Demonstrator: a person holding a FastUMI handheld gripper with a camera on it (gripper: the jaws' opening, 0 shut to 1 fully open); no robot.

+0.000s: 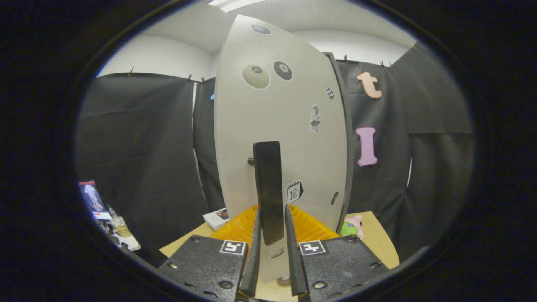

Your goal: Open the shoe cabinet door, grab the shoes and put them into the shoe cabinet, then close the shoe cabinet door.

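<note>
My tongs (272, 247) nearly closed, both fingers squeezing long black bar handle (267, 191) on pale grey sticker-covered cabinet door (281, 126), so I can swing door. Door stands edge-on above tan table (379, 235). Orange ridged tray (239, 228) behind. Shoes: can't tell where.

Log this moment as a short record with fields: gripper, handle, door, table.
gripper: gripper with fingers on either side of the handle's lower end; firm grip not certain
handle: black vertical bar handle on the door
door: pale cabinet door with stickers, seen close up
table: wooden table with an orange tray behind the door
</note>
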